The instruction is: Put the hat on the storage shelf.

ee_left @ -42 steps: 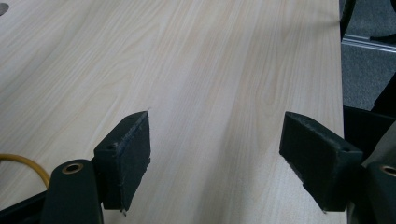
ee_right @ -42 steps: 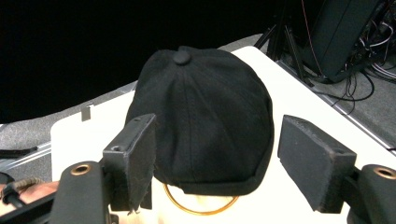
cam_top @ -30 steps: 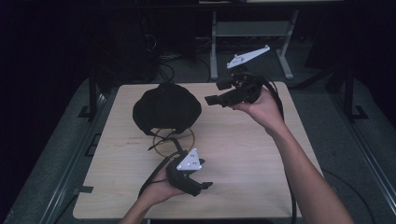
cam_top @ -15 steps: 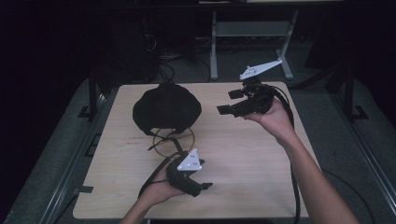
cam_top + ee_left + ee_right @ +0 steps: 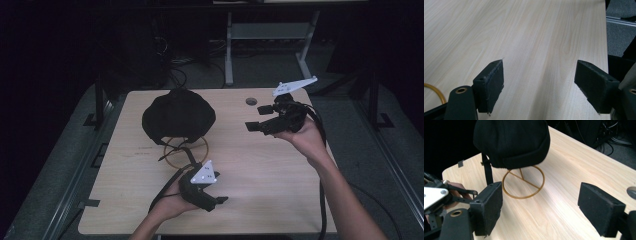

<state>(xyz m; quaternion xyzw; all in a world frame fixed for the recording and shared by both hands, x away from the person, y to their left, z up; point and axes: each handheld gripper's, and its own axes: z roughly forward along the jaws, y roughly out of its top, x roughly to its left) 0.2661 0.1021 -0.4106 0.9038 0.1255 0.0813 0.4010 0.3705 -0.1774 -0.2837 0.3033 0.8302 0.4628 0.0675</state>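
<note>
1. holding your right gripper (image 5: 256, 124) off the bench (image 5: 280, 200) at about 2 o'clock, you aim it toward the black cap (image 5: 178, 116); its fingers (image 5: 486, 207) stand wide, have just been opening further, and have only air between them.
2. the cap sits at about 11 o'clock on the bench, perched on a gold wire stand (image 5: 186, 152) whose ring base lies flat on the wood.
3. in the right gripper view the cap (image 5: 511, 142) is ahead and above the fingers, well apart from them, with the stand's ring (image 5: 524, 185) showing under its brim and a strap hanging at the cap's left.
4. your left gripper (image 5: 215, 201) rests low near 6 o'clock, just in front of the ring, pointing toward 4 o'clock.
5. its fingers (image 5: 491, 82) are wide apart too, with bare bench (image 5: 524, 37) between them and a sliver of the gold ring (image 5: 435, 91) at the left edge of that view.
6. a round hole (image 5: 251, 101) sits in the bench near 1 o'clock, close to your right gripper.
</note>
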